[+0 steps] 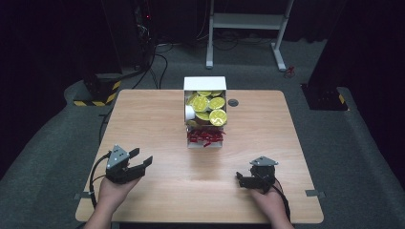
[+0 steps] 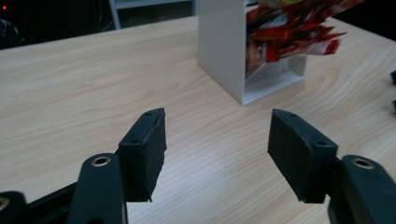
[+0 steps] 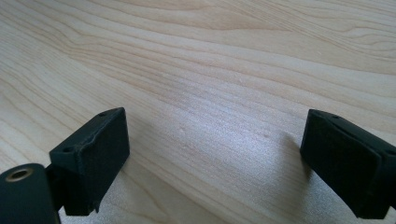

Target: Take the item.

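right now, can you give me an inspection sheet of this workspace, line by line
surface: light wooden table, bare around both grippers
job's things: white box mid-table, far part holding yellow-lidded cups, near part holding red packets
clutter: small dark round fitting beside the box
grippers: left gripper open, empty, aimed at the box; right gripper open, empty, over bare wood
cables: one trails from each gripper; more lie on the floor behind
surroundings: grey carpet, white frame, hazard-striped bases

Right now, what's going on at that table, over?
Left tongs open, empty. Right tongs open, empty, over bare table. White box of yellow-lidded cups and red packets untouched. Path clear.
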A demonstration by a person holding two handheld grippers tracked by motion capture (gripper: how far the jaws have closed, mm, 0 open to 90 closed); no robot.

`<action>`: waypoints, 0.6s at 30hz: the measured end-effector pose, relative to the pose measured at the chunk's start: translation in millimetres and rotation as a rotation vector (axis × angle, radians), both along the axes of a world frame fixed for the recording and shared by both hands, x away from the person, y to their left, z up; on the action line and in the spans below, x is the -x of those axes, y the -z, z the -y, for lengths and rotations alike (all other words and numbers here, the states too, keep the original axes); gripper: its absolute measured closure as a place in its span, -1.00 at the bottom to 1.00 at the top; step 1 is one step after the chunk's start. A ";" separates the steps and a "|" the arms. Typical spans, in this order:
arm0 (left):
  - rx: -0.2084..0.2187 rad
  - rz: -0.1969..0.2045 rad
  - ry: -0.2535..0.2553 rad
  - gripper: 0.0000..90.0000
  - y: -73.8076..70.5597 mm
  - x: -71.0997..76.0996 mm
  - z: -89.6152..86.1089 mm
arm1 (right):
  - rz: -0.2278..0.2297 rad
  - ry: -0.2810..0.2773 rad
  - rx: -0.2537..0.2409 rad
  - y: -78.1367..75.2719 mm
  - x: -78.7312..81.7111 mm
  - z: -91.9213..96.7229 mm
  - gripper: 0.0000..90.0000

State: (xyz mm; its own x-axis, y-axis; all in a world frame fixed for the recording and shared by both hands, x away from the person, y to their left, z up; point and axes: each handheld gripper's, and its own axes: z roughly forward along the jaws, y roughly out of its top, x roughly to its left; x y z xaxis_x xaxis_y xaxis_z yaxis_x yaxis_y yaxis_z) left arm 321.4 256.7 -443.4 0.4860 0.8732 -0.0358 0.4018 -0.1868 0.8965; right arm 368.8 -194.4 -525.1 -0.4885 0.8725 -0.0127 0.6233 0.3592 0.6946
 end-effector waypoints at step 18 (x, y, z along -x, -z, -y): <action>0.016 0.062 -0.038 -0.03 -38.4 -21.1 31.3 | -0.006 0.013 -0.004 -0.2 1.8 -0.3 -0.82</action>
